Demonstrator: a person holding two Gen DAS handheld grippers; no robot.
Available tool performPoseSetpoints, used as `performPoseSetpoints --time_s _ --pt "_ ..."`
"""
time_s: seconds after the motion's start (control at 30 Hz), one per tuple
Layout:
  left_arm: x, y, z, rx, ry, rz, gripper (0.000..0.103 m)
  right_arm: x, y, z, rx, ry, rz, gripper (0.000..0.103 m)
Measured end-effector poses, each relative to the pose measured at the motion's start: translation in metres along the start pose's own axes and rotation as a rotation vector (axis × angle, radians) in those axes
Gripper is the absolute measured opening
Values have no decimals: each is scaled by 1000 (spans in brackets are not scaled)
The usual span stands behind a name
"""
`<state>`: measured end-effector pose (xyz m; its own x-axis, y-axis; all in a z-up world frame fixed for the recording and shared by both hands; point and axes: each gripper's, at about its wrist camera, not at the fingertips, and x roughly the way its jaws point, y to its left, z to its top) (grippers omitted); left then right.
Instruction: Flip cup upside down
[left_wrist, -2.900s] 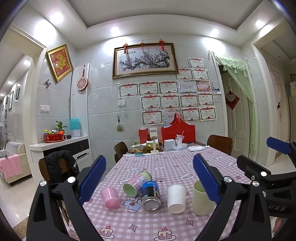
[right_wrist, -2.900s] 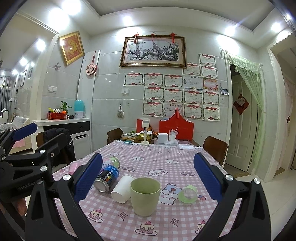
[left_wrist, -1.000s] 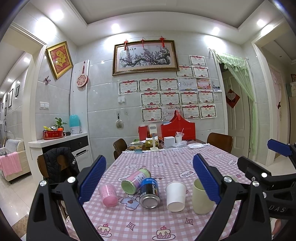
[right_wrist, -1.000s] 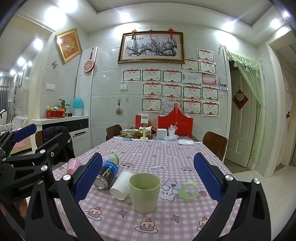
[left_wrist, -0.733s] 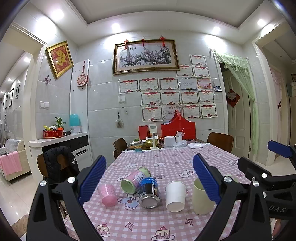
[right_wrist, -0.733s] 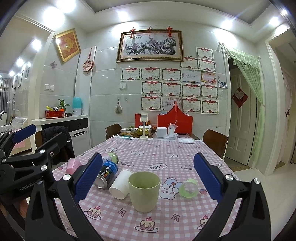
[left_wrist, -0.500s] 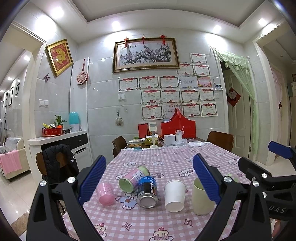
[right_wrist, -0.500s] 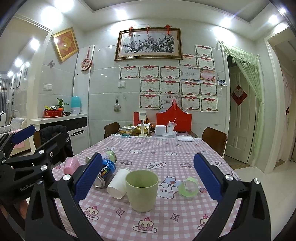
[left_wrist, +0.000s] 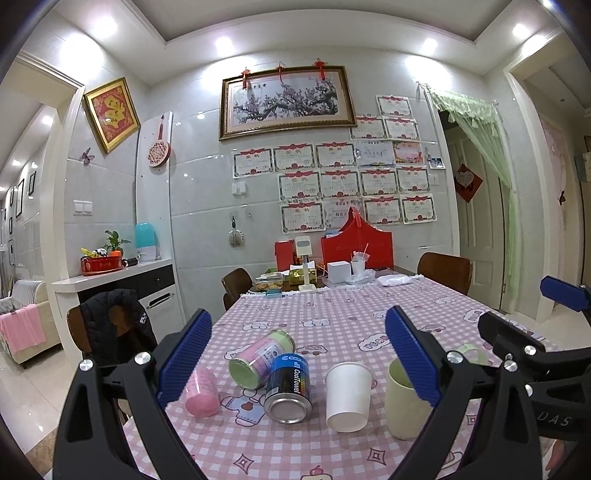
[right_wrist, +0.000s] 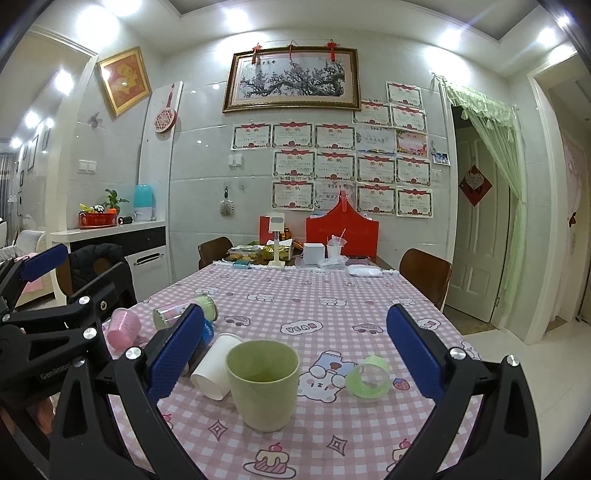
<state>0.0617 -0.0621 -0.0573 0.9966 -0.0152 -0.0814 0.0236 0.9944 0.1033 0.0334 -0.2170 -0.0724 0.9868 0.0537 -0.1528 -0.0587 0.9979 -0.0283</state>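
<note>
A pale green cup (right_wrist: 263, 384) stands upright, mouth up, on the pink checked tablecloth (right_wrist: 332, 306). It sits centred in front of my right gripper (right_wrist: 295, 354), which is open and empty, short of the cup. In the left wrist view the green cup (left_wrist: 402, 406) is at the right, partly behind a finger. A white paper cup (left_wrist: 347, 397) lies on its side next to it. My left gripper (left_wrist: 299, 362) is open and empty, above the near table edge.
A pink cup (left_wrist: 201, 393), a pink-green can (left_wrist: 260, 356) and a blue can (left_wrist: 288, 387) lie on their sides at the left. A green tape roll (right_wrist: 368, 376) lies right of the cup. Chairs (right_wrist: 424, 277) and clutter (right_wrist: 314, 251) stand at the far end.
Both grippers have dropped slightly and edged toward the table, so the cups look a little nearer. Nothing on the table has moved and both stay open.
</note>
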Motion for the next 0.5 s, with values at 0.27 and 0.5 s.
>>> performPoseSetpoints --time_s 0.27,0.5 --pt "23 -5 -2 -8 17 8 93 22 -6 -1 20 17 -18 95" --pt "55 -5 -9 -54 75 10 93 50 -14 -5 85 55 -33 95"
